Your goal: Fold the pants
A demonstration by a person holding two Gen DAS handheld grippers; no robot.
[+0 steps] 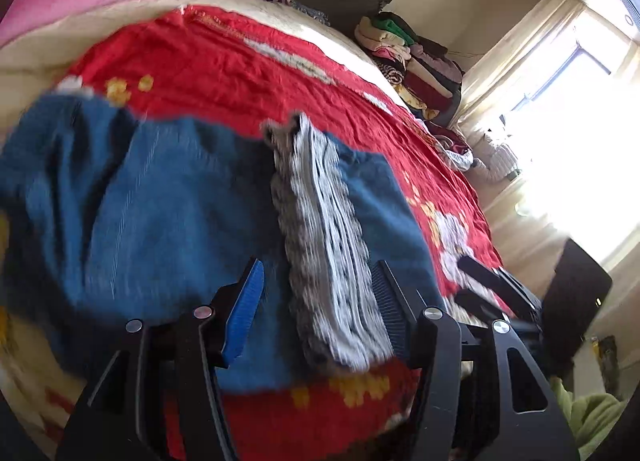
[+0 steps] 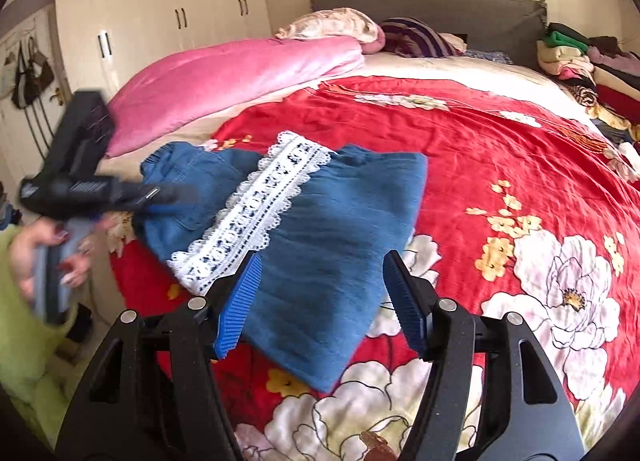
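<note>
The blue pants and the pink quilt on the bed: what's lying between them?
In the right wrist view, only a bare strip of cream sheet lies between the folded blue pants and the pink quilt.

Matt blue denim pants (image 2: pixel 328 229) with white lace trim (image 2: pixel 256 205); smooth red floral cloth bedspread (image 2: pixel 500 149); ribbed blue pads (image 2: pixel 240 301).

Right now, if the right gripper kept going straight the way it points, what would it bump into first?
Most likely the folded blue pants on the red bedspread. The right gripper stands open, aimed down at that blue cloth, beside its white lace strip. Depth is hard to judge.
</note>
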